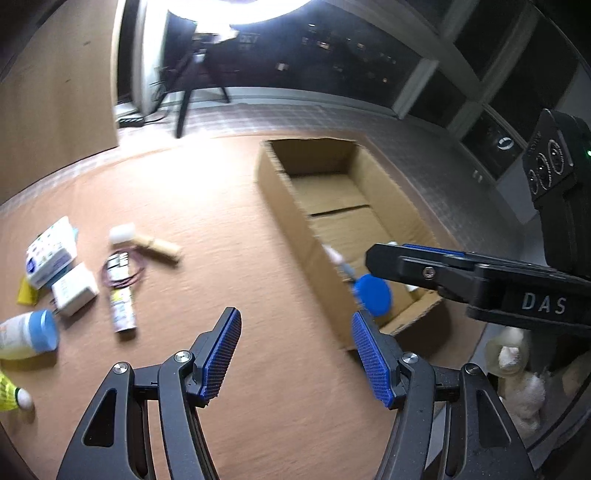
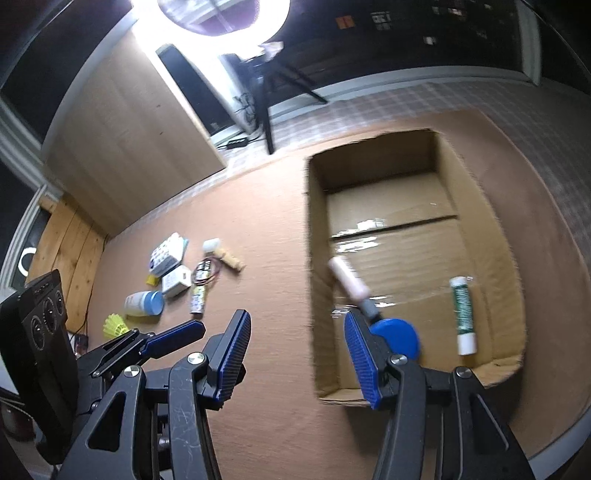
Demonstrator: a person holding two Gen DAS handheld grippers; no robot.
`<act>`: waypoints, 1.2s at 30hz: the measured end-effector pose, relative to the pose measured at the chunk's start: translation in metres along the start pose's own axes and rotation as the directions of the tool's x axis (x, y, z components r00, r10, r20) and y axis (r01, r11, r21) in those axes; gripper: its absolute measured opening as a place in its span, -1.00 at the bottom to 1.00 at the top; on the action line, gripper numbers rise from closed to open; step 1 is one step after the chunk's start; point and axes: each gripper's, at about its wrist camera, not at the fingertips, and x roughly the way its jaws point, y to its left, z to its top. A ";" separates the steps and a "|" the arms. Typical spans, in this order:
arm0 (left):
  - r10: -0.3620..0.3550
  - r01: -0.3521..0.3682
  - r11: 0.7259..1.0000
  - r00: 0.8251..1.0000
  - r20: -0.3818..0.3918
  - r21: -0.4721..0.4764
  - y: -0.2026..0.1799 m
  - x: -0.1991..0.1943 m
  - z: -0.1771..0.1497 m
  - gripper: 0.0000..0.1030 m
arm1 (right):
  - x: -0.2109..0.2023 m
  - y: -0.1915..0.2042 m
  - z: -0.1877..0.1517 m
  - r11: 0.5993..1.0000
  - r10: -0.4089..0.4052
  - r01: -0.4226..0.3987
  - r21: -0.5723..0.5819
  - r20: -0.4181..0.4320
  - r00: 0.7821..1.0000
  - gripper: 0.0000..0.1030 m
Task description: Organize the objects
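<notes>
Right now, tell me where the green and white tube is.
In the right wrist view, the green and white tube lies flat inside the cardboard box, near its right wall, right of the blue-headed tool.

Probably a room in a flat set up for recording: a ring light (image 2: 221, 14) on a tripod (image 2: 267, 107) past the far edge of the brown table (image 2: 258, 229), dark night windows (image 1: 369, 48), wooden cabinet (image 2: 129, 147), checked floor (image 1: 277, 118)
</notes>
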 end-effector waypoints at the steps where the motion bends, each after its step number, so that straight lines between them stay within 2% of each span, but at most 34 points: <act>1: 0.007 -0.007 1.000 1.000 0.001 -0.012 0.008 -0.003 -0.001 0.28 | 0.003 0.006 0.001 1.000 0.004 -0.004 -0.011 -0.004 1.000 -0.04; 13: 0.108 -0.108 0.979 0.994 -0.008 -0.170 0.105 -0.023 -0.015 0.28 | 0.048 0.057 0.018 0.996 0.026 -0.031 -0.085 -0.058 0.998 -0.05; 23: 0.191 -0.181 0.936 0.982 0.001 -0.302 0.188 -0.059 -0.038 0.28 | 0.084 0.114 0.023 0.983 0.082 -0.098 -0.155 -0.110 0.991 -0.05; 29: 0.219 -0.204 0.911 0.976 0.002 -0.358 0.223 -0.074 -0.053 0.28 | 0.105 0.151 0.024 0.970 0.117 -0.145 -0.197 -0.146 0.982 -0.05; 36: 0.224 -0.209 0.904 0.975 -0.003 -0.372 0.240 -0.078 -0.062 0.28 | 0.131 0.178 0.025 0.961 0.122 -0.163 -0.225 -0.185 0.975 -0.05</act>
